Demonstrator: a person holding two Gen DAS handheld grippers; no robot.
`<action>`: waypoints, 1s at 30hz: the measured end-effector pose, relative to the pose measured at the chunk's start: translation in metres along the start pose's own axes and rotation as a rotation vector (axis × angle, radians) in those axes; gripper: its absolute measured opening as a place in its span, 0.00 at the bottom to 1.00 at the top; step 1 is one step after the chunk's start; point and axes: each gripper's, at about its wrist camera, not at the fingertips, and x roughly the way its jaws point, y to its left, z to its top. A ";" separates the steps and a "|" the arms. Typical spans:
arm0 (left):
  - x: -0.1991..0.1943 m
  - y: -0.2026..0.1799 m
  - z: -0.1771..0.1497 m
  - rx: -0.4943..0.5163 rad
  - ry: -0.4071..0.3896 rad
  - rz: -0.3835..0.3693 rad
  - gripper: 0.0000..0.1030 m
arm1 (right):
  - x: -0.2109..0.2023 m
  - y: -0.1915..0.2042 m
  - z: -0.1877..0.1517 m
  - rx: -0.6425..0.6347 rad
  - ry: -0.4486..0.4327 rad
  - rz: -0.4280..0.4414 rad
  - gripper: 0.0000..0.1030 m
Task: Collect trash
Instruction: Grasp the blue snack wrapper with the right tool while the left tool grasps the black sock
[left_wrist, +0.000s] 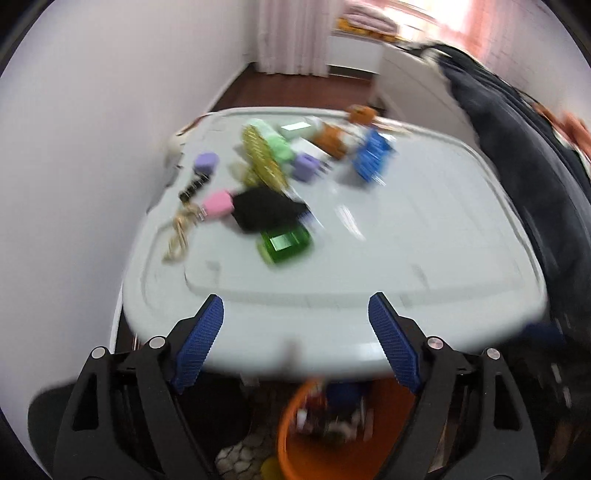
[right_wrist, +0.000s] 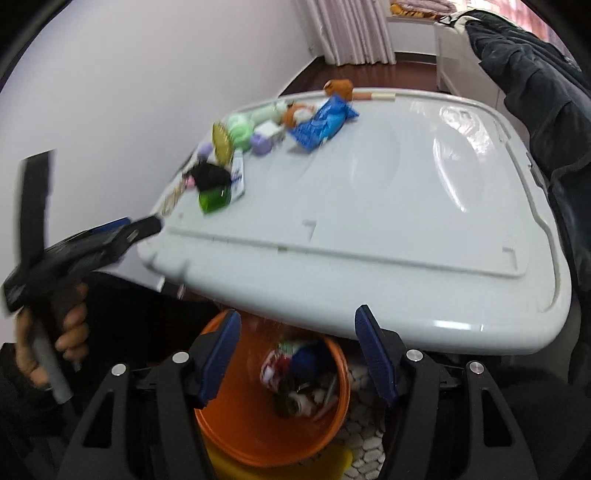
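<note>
Small items are heaped on the far left of a grey plastic top (left_wrist: 388, 258) (right_wrist: 369, 221): a blue wrapper (left_wrist: 371, 155) (right_wrist: 321, 123), a clear green box (left_wrist: 286, 243) (right_wrist: 214, 199), a black lump (left_wrist: 264, 214), a pink block (left_wrist: 218, 203) and a gold disc (left_wrist: 260, 155). Below the near edge stands an orange bucket (left_wrist: 295, 458) (right_wrist: 229, 443) holding mixed trash (right_wrist: 295, 373). My left gripper (left_wrist: 295, 299) is open and empty over the top's near edge. My right gripper (right_wrist: 298, 312) is open and empty above the bucket.
In the right wrist view a hand (right_wrist: 70, 332) holds the left gripper at the top's left corner. Dark clothing (left_wrist: 517, 166) (right_wrist: 546, 92) hangs along the right side. A white wall runs on the left. Purple blocks (left_wrist: 206, 162) and an orange toy (right_wrist: 338, 86) lie far back.
</note>
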 end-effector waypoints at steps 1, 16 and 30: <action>0.010 0.004 0.011 -0.029 -0.001 0.017 0.77 | 0.001 -0.002 0.004 0.006 -0.006 0.002 0.62; 0.094 0.014 0.065 -0.076 -0.008 0.072 0.32 | 0.029 -0.019 0.015 0.062 0.034 0.071 0.62; -0.037 -0.006 0.043 0.034 -0.256 -0.112 0.31 | 0.084 -0.021 0.162 0.139 -0.043 -0.026 0.62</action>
